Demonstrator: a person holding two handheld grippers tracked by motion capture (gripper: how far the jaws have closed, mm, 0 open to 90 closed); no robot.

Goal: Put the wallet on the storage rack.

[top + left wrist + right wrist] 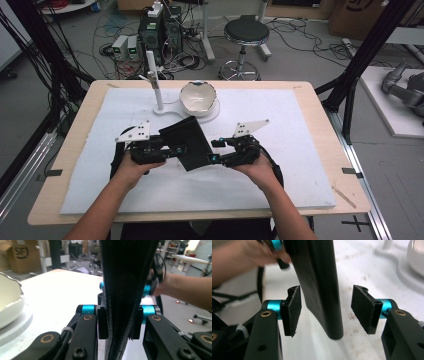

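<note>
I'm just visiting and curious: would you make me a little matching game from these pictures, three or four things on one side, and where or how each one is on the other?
Things:
1. left gripper
2. right gripper
3. white bowl
4. black stool

States or places:
A. on the floor beyond the table
B. jaws apart, pads clear of the black pouch
C. on a white base, behind the pouch
D. pads pressed on the pouch's edge

Pairs: 1-D, 2-B, 3-C, 4-A
</note>
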